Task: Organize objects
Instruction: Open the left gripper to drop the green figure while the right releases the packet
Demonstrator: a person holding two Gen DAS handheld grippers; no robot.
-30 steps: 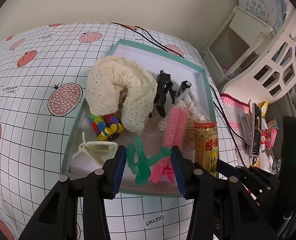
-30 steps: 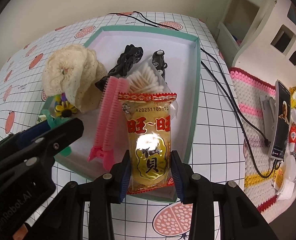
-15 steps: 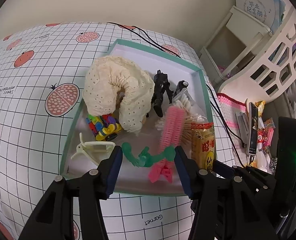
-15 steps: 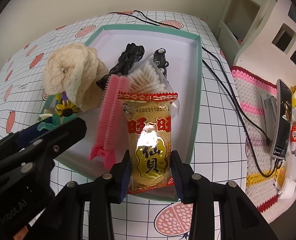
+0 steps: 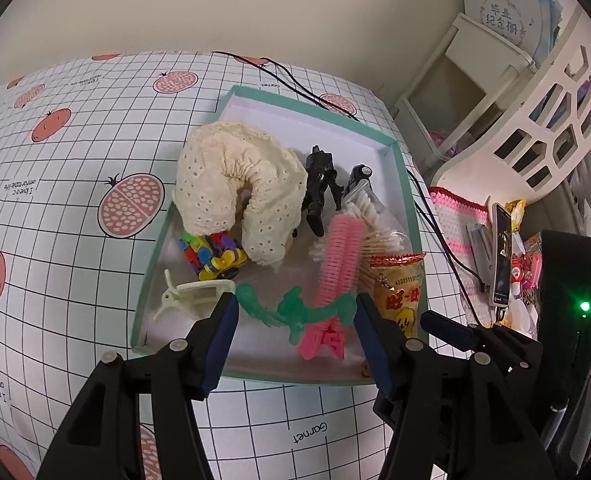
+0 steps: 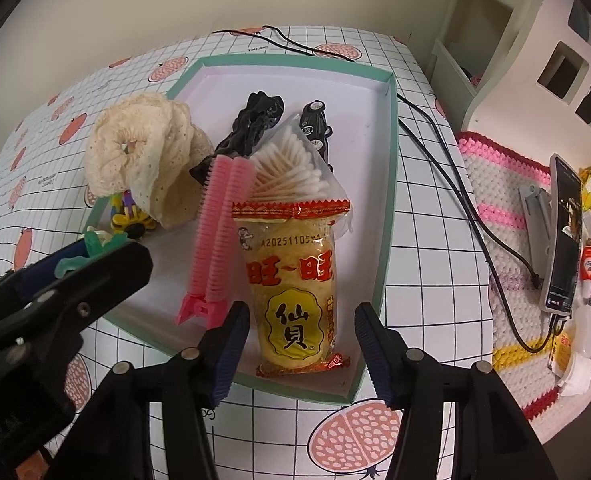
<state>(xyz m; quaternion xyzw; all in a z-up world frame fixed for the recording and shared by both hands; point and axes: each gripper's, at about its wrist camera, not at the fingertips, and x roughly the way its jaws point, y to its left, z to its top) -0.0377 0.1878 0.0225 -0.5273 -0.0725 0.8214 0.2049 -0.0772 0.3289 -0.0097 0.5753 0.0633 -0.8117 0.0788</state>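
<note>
Checked cloth printed with pomegranates covers the table (image 5: pixel 75 168), and a shallow green-rimmed tray (image 6: pixel 389 208) sits on it beside a white shelf unit.

Inside the tray lie a cream lace scrunchie (image 5: pixel 235 184), a black toy figure (image 5: pixel 319 184), a bag of cotton swabs (image 6: pixel 291 168), a pink hair roller clip (image 6: pixel 219 232), a white hair clip (image 5: pixel 191 298), a green plastic clip (image 5: pixel 295 310) and a yellow snack packet (image 6: pixel 291 288).

The right gripper (image 6: pixel 301 336) stands spread, its pads on either side of the snack packet's lower end with a clear gap to the wrapper. The left gripper (image 5: pixel 295 320) is also spread, and the green clip lies across the tray floor between its pads; whether the pads touch the clip's tips I cannot tell.

The packet looks light, with a slick, crinkly wrapper and probably brittle crackers inside, so a gentle pinch across the middle of its width seems safest. The green clip looks stiff and thin, best taken at its middle.

Half a second ago the right pads were pressed against the packet's sides; now they have parted and the packet rests in the tray. The left pads have also widened slightly around the green clip.
</note>
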